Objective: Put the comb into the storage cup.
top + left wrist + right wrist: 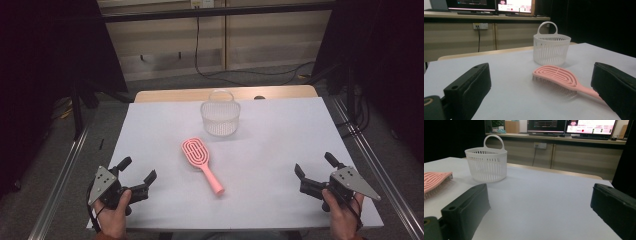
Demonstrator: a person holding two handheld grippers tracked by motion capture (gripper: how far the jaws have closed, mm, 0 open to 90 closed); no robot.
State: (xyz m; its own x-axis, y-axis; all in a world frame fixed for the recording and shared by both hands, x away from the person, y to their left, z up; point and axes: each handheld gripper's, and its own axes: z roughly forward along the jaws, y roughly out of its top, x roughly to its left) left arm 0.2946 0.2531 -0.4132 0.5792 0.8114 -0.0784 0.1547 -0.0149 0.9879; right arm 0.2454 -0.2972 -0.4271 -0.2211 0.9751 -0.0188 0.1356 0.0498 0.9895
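- One pink hairbrush [201, 164] lies flat near the middle of the tabletop [280, 150], bristles down, its head toward 11 o'clock and its handle running toward 5 o'clock.
- One white slatted basket [220, 116] with a loop handle stands upright at 12 o'clock from the hairbrush, near but apart from it.
- The left gripper [136, 172] rests at 8 o'clock from the hairbrush, jaws spread wide with nothing between them; it looks straight at the brush.
- The right gripper [315, 166] sits at 4 o'clock, well apart, jaws likewise spread and empty.
- Judged from this, the work is at its start: neither gripper has approached. The next move probably calls for one gripper to reach in, straddle the thin handle and pinch it.
- Count: one hairbrush, one basket, two grippers.
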